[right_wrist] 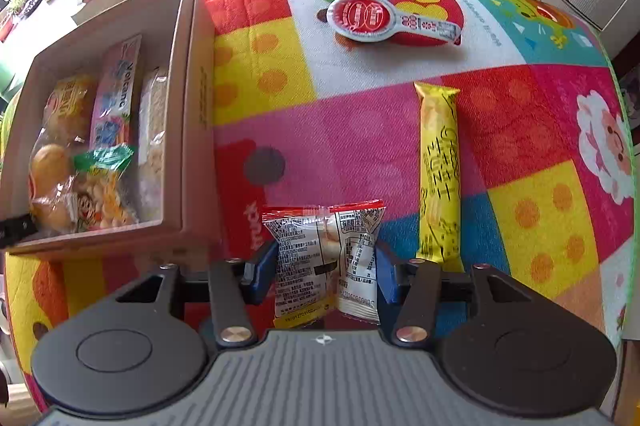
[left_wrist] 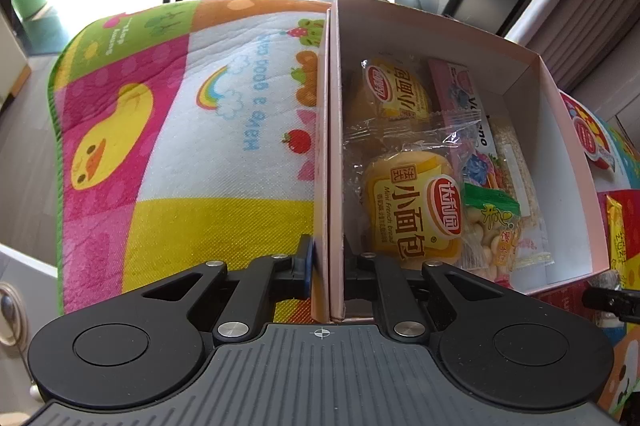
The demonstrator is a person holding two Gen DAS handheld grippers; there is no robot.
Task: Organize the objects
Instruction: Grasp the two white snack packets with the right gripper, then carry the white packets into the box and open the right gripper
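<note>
Snack packet (right_wrist: pixel 326 258) sits pinched between your right gripper (right_wrist: pixel 326 266) fingers, low over the mat (right_wrist: pixel 360 130). Your left gripper (left_wrist: pixel 326 266) clamps the wall of the cardboard box (left_wrist: pixel 335 146). Next, I think, you lift the packet into that box. Plants line the sunny window.

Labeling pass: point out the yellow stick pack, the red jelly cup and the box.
yellow stick pack (right_wrist: pixel 438 170), right wrist view, middle of the wrapper.
red jelly cup (right_wrist: pixel 366 16), right wrist view, centre of the red lid.
box (left_wrist: pixel 335 154), left wrist view, its near side wall.
</note>
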